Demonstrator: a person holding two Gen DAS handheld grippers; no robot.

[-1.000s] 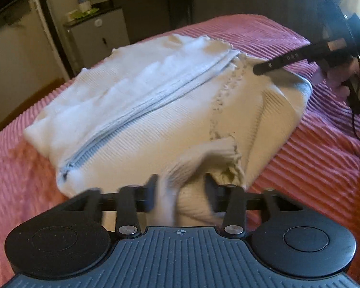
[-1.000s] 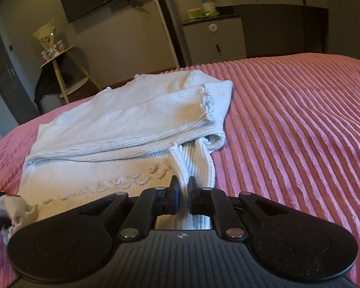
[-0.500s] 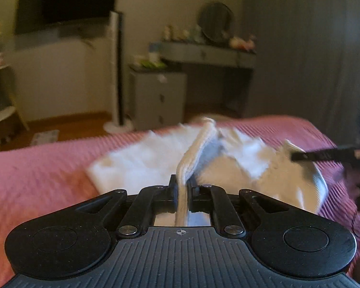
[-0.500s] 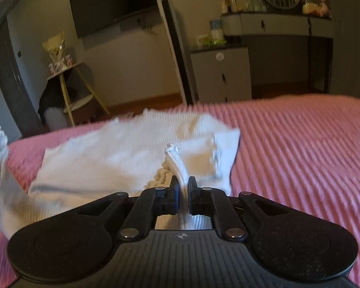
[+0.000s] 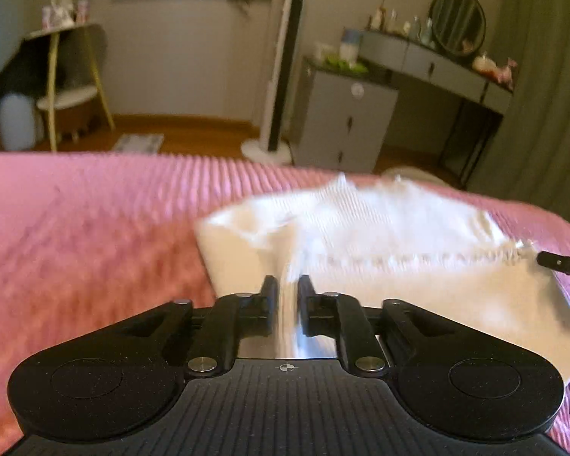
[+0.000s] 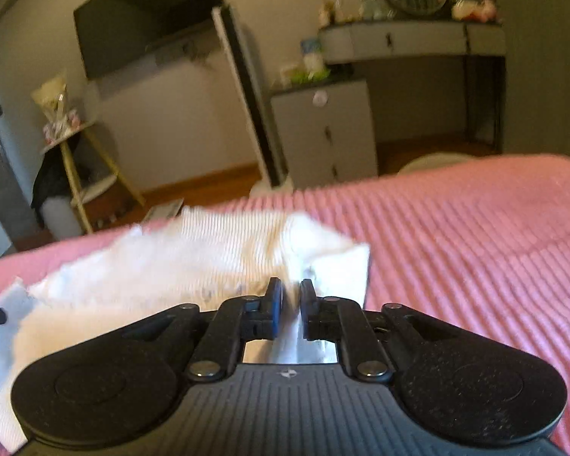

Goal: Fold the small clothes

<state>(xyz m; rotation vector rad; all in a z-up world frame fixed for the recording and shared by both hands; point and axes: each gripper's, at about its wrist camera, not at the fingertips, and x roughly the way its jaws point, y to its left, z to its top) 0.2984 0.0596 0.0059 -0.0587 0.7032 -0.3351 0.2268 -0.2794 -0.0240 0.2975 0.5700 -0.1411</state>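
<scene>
Covering the whole lower half of both views, the pink ribbed bedspread (image 5: 95, 228) carries the white knit garment (image 5: 380, 228), which lies folded near the bed's far edge. In the left wrist view the garment sits right of centre, with wide bare bedspread to its left; in the right wrist view it sits left of centre, with wide bare bedspread to its right. Beyond the bed's far edge stand a grey cabinet (image 5: 345, 121), a dressing table (image 6: 410, 40) and a tall white fan (image 5: 285, 60), well apart from the cloth.

The left gripper (image 5: 285, 288) has its jaws parted by a narrow gap and opening; a thin fold of the garment runs up between them, though blur hides whether the pads press it. The right gripper (image 6: 290, 292) shows the same narrow gap, also opening, with a ridge of the garment's near right corner between its jaws. Its fingertip (image 5: 560, 264) shows at the left view's right edge, just beside the garment's scalloped edge.
</scene>
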